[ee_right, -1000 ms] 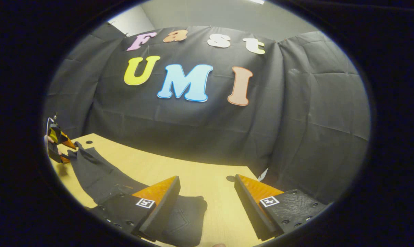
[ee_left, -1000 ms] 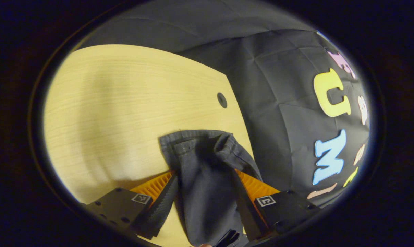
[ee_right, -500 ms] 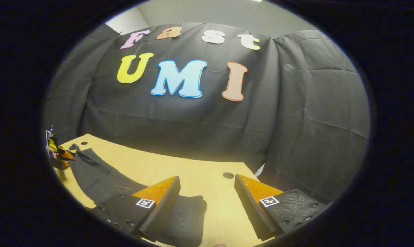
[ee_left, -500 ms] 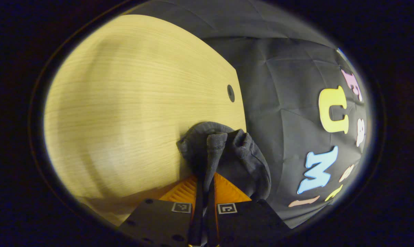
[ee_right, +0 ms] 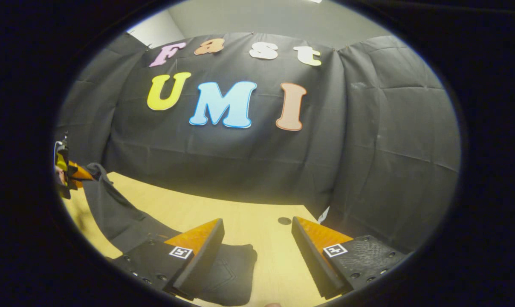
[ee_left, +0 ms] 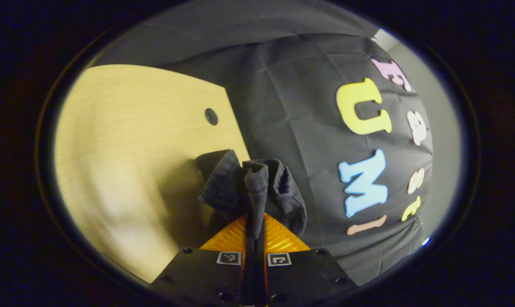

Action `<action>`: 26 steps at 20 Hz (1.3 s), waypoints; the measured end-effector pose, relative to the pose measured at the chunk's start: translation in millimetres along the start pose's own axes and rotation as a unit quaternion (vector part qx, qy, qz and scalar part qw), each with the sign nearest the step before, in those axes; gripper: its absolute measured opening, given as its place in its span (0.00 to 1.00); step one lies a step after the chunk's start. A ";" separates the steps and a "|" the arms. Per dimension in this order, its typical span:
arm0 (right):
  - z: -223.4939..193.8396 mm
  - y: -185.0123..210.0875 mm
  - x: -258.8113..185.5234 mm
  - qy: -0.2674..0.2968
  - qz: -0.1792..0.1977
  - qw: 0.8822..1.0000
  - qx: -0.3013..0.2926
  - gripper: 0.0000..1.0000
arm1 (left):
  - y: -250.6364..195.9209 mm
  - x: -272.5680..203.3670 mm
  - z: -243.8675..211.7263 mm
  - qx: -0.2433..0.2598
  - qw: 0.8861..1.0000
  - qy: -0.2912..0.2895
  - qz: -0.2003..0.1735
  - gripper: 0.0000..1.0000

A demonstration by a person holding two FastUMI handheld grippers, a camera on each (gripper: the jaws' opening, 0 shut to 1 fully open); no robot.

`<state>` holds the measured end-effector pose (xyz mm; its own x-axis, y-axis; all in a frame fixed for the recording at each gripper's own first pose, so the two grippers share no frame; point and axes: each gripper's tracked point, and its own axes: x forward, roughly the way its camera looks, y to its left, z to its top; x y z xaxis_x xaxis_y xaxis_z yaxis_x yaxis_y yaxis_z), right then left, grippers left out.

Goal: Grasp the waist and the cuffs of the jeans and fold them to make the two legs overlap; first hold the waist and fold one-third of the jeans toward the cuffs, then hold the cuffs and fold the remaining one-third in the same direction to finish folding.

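Two grippers share the work, and they are in very different states. The left gripper (ee_left: 255,238) has its fingers pressed together on the bunched cuffs (ee_left: 253,187), which puff out beyond the tips — a firm pinch, probably so both legs travel as one when the end is carried over. From the right gripper view, that end of the jeans (ee_right: 125,217) hangs raised off the table (ee_right: 223,213) at the far left, while the rest slopes down to the waist part (ee_right: 227,273), which lies already doubled over on the wood. The right gripper (ee_right: 257,256) hovers just above that folded part with fingers apart, gripping nothing — likely ready to steady the stack as the last third comes across.
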<state>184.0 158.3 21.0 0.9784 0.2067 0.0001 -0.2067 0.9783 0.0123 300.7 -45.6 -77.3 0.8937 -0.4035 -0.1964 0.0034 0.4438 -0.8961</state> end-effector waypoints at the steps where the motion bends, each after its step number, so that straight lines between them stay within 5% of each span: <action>1: 2.5 0.8 -1.9 -0.004 0.005 1.000 0.003 0.95 | -22.7 -0.9 -11.1 0.022 1.000 0.008 -0.011 0.08; 6: 14.5 2.8 -9.3 -0.024 0.024 0.999 0.012 0.94 | -125.2 -7.0 -111.5 0.143 0.984 0.080 -0.072 0.08; 12: 15.8 0.1 -23.2 -0.040 0.045 0.998 -0.010 0.95 | -190.3 5.7 -274.1 0.258 0.936 0.203 -0.128 0.08; 16: 10.8 -0.8 -31.5 -0.045 0.057 0.997 -0.012 0.95 | -180.8 12.1 -366.9 0.328 0.899 0.266 -0.117 0.08; 21: -3.0 -14.3 -39.8 -0.041 0.053 0.998 -0.005 0.94 | -139.7 13.6 -427.8 0.392 0.863 0.310 -0.081 0.08; 23: -9.6 -22.5 -42.9 -0.037 0.050 0.998 -0.003 0.95 | -118.2 16.3 -447.2 0.406 0.855 0.315 -0.064 0.15; 26: -14.9 -33.8 -47.1 -0.030 0.045 0.999 0.002 0.95 | -97.5 14.2 -458.4 0.402 0.855 0.326 -0.038 0.10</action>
<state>144.9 115.7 5.7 0.9540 0.2934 0.0618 -0.2948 0.9555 0.0143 107.4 -461.3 -175.2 0.4378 -0.6989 -0.5656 0.5918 0.6976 -0.4039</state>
